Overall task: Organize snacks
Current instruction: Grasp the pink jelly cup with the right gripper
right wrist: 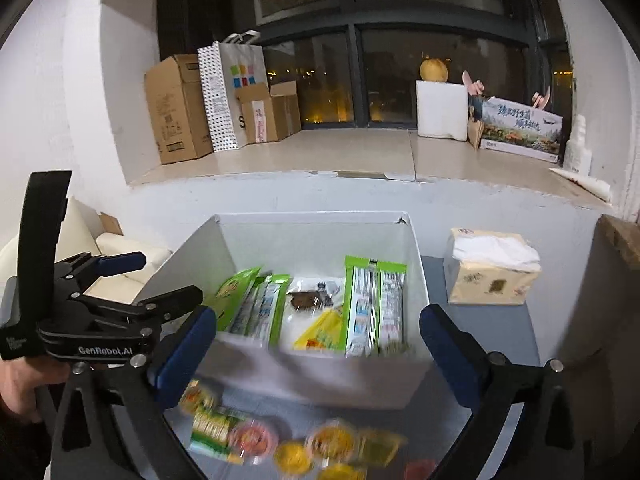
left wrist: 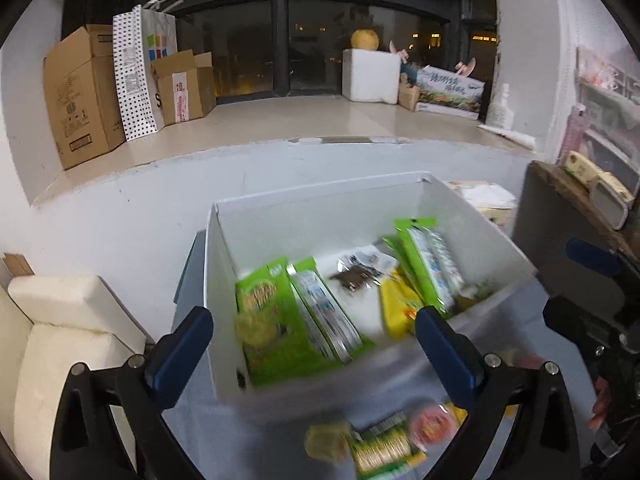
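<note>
A white open box [left wrist: 280, 216] [right wrist: 320, 236] stands on the grey table [right wrist: 500, 332]. In it lie green snack packets [left wrist: 272, 320] [right wrist: 374, 304], a yellow packet [left wrist: 396, 308] [right wrist: 320, 332] and a dark snack in a clear wrapper [left wrist: 356, 276]. Loose on the table, nearer than the box, are a green cracker pack [left wrist: 380, 448] [right wrist: 212, 428], a pink jelly cup [left wrist: 434, 424] [right wrist: 252, 438] and yellow jelly cups [right wrist: 332, 444]. My left gripper [left wrist: 312, 344] [right wrist: 152, 278] is open and empty over the box's near left corner. My right gripper [right wrist: 316, 340] is open and empty over the near wall.
A tissue pack [right wrist: 492, 276] sits right of the box. A cream sofa [left wrist: 60, 320] stands at the left. A dark wooden shelf [left wrist: 560, 216] with small items rises at the right. On the window ledge behind are cardboard boxes [left wrist: 80, 92] and a white foam box [right wrist: 440, 108].
</note>
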Demonstrator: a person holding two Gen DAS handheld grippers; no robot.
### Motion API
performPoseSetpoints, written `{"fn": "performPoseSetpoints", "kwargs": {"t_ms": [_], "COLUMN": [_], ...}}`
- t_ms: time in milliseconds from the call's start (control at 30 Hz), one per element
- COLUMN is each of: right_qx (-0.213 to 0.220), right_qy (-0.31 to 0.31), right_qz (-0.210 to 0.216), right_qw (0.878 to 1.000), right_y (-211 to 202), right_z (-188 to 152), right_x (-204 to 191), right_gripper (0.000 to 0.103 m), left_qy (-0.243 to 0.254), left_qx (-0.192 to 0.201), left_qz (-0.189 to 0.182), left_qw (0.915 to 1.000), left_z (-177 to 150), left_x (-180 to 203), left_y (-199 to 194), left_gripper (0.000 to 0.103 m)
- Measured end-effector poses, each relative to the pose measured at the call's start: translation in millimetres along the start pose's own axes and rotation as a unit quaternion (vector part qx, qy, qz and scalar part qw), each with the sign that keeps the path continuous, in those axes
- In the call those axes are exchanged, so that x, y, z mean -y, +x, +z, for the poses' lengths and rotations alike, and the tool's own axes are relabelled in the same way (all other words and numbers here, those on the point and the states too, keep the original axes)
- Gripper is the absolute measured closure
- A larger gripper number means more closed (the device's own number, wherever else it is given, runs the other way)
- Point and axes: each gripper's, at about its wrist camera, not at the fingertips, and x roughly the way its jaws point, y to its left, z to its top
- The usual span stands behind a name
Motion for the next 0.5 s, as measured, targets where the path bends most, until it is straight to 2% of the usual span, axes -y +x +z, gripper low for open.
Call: {"fn": "performPoseSetpoints", "kwargs": {"t_ms": [133, 267, 333, 400, 500], "right_qx": [-0.013, -0.034, -0.049, -0.066, -0.063], "right_qy": [-0.002, 0.043, 0.065, 0.070, 0.065], "right_qz": [0.002, -0.020, -0.022, -0.038, -0.062], "right_qw": [1.000, 0.998, 0.996, 0.995, 0.994], "right_y": [-37, -66, -69, -69, -68], "right_z": [-45, -105, -128, -142, -145], "right_x": [-9, -5, 0, 4, 6], "right_gripper": [0.000, 0.000, 0.000, 0.000, 0.000], "left_qy": [-0.002, -0.029, -0.034, -0.036, -0.038], "left_qx": [0.000, -0.006, -0.024, -0.038, -0.044], "left_qz": [-0.011, -0.013, -0.024, -0.031, -0.038], "left_qw": [0.9999, 0.9995, 0.9989, 0.9981, 0.9976], "left_z": [-49, -105, -128, -143, -157], "left_x": [11, 19, 27, 35, 45], "left_y": [-37, -65, -69, -72, -77], "left_gripper": [0.000, 0.000, 0.000, 0.000, 0.000]}}
